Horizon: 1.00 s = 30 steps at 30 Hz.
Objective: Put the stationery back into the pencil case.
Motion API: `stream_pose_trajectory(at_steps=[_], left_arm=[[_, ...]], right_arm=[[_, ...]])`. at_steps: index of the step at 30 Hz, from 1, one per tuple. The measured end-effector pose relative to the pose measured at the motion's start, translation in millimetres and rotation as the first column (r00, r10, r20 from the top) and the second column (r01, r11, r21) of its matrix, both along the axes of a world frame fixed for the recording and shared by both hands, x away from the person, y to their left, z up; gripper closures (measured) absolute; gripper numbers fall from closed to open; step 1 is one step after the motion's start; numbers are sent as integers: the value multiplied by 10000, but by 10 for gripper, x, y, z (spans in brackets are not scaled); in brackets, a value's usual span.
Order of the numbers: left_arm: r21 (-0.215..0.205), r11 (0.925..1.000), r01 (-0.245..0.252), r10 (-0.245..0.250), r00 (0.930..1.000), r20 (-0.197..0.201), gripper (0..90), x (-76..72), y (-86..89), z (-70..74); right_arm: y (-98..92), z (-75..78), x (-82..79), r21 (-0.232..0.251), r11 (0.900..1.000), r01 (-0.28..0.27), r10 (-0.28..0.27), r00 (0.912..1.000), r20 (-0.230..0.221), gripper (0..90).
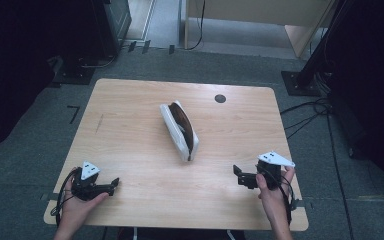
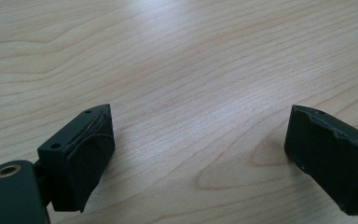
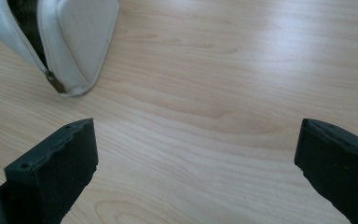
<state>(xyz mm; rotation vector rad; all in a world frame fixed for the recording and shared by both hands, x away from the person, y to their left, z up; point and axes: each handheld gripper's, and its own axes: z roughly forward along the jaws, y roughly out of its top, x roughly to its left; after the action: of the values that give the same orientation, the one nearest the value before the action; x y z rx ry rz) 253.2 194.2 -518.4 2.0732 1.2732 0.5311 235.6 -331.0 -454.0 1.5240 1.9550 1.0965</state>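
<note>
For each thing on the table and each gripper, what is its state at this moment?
Pouch: white, lying on the table, zipper open, dark lining showing.
Left gripper: open, holding nothing, over bare wood.
Right gripper: open, holding nothing, apart from the pouch.
</note>
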Motion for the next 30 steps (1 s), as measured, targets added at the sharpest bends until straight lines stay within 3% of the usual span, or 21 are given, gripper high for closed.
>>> stream_pose_trajectory(at_steps=[20,30], left_arm=[[3,10000,-31,31,10000,0,87,-1,-3,0],[4,10000,-31,31,10000,1,86,-1,-3,0]], right_arm=[[-641,-405,-336,-88,9914,1308,-1311,9892,-660,0],[-877,-553,-449,-206,9826,1844,-1855,9777,-981,0]])
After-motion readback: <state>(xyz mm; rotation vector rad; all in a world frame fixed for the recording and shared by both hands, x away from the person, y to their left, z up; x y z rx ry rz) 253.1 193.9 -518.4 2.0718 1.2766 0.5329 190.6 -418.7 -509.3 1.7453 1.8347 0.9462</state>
